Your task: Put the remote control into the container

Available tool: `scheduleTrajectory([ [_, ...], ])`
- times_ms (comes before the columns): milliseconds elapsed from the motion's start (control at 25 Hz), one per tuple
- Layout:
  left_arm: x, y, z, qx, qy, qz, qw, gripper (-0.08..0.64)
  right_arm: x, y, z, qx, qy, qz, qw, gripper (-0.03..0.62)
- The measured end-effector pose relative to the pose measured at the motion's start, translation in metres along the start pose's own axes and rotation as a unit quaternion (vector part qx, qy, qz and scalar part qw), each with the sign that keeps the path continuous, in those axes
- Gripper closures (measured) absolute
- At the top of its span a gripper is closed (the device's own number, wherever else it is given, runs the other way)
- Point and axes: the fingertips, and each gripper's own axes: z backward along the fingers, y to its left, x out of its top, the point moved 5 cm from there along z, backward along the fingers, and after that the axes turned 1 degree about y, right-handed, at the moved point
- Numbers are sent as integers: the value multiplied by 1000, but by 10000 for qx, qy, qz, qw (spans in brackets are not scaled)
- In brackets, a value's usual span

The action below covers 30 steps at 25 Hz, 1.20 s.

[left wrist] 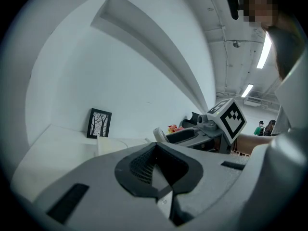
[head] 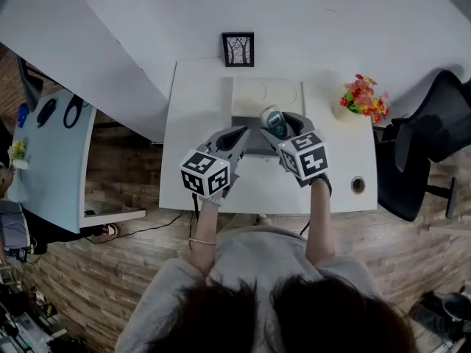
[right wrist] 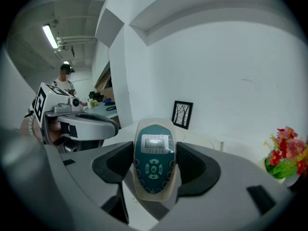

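The remote control [right wrist: 154,160], pale with a teal face, a small screen and buttons, stands upright between my right gripper's [right wrist: 154,163] dark pads, which are shut on it. From the head view, the remote [head: 275,122] and right gripper [head: 284,134] hover over the grey inside of the white container [head: 266,94] at the desk's back middle. My left gripper [head: 238,135] sits just left of it, at the container's left edge. Its jaws [left wrist: 156,170] are shut with nothing between them. The left gripper view shows the container's white wall [left wrist: 109,144] and the remote's tip [left wrist: 160,134].
A framed tree picture [head: 238,49] leans against the wall behind the container. A pot of flowers [head: 362,98] stands at the desk's right back. A cable hole [head: 358,184] is near the right front. A black chair [head: 434,138] is to the right, a light-blue table [head: 51,153] to the left.
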Motion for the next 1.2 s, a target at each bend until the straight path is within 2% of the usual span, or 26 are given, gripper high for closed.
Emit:
scheduleTrajectory([
  [360, -23, 25, -10, 36, 280, 355, 9990, 557, -19, -3, -40, 225, 656, 114, 9975, 310],
  [720, -42, 36, -14, 38, 452, 612, 9971, 557, -48, 0, -68, 408, 1380, 166, 9895, 310],
  [960, -51, 38, -19, 45, 542, 737, 9958, 557, -62, -1, -80, 502, 1773, 247, 9826, 310],
  [1200, -56, 41, -19, 64, 589, 819, 9949, 557, -74, -2, -93, 578, 2223, 582, 9715, 310],
])
